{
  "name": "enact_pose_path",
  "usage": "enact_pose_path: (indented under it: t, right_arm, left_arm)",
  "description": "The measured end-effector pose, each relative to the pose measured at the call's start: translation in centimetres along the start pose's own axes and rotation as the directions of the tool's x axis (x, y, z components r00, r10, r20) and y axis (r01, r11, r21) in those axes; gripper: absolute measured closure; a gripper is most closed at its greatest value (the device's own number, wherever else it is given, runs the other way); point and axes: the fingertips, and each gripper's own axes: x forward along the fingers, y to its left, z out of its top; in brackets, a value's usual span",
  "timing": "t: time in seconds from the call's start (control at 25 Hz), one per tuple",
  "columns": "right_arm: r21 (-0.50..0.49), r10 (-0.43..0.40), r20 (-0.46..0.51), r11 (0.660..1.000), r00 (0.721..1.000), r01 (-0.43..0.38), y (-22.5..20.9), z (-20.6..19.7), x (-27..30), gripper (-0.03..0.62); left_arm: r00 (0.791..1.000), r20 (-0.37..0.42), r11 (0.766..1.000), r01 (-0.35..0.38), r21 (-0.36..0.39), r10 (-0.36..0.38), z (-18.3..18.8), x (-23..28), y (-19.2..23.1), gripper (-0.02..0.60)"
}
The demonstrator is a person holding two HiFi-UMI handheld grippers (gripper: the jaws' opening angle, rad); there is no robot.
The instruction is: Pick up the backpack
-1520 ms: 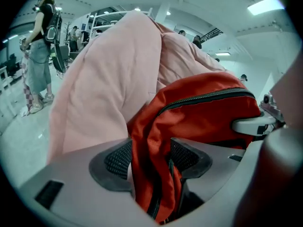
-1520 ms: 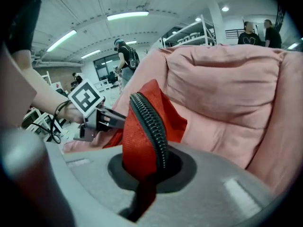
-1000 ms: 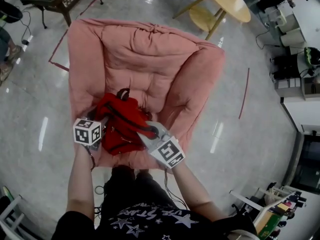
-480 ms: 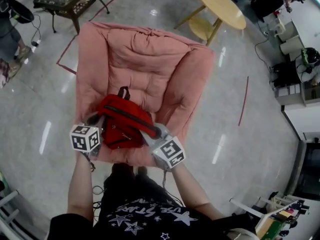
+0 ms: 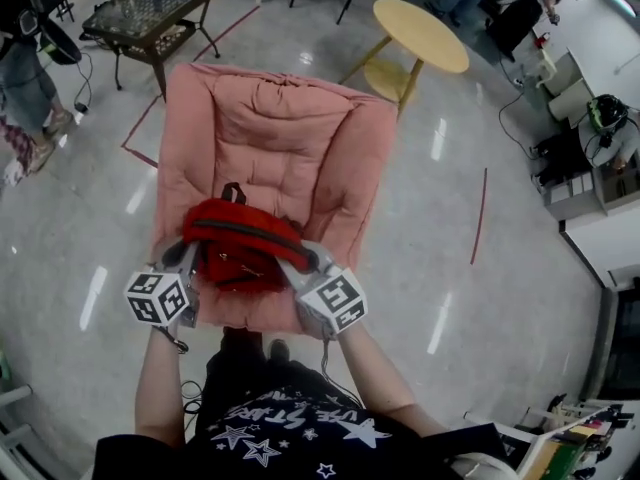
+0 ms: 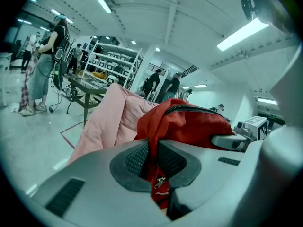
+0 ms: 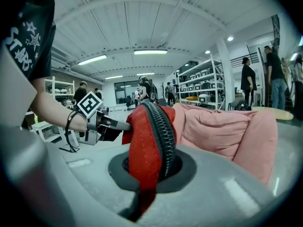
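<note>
A red backpack point(image 5: 240, 243) with a black zip hangs between my two grippers, lifted off the front of the pink padded chair point(image 5: 270, 138). My left gripper point(image 5: 186, 258) is shut on the backpack's point(image 6: 189, 122) left side; red fabric is pinched between its pads. On the right side, my right gripper point(image 5: 300, 260) is shut on the backpack point(image 7: 151, 141) at its zipped edge. The bag's dark top handle point(image 5: 233, 192) points toward the chair back. In the right gripper view the left gripper point(image 7: 124, 125) shows at the bag's far side.
A round wooden side table point(image 5: 420, 34) stands beyond the chair at the right. A dark low table point(image 5: 150, 13) is at the back left, with a person point(image 5: 25, 58) beside it. Red tape lines mark the shiny floor point(image 5: 480, 218). Shelving and people fill the background.
The left gripper has shut on the backpack's left side. Both grippers have risen and drawn back toward me, carrying the backpack up off the chair's seat.
</note>
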Motion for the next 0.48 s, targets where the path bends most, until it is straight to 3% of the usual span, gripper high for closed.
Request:
enact_pose_path:
  t: [0.24,0.48]
  right_arm:
    - [-0.045,-0.014,0.102,0.999,0.995,0.019,2.1,4.8,-6.5,0.583]
    - [-0.082,-0.001,0.192,0.997,0.981,0.017,5.1,7.0,-14.6,0.583]
  left_arm:
    - [0.982,0.184,0.999,0.042,-0.008,-0.04,3.8,-5.6,-6.5,0.548]
    - [0.953,0.293,0.997,0.065,0.031,-0.072,4.8,-11.1,-14.3,0.548]
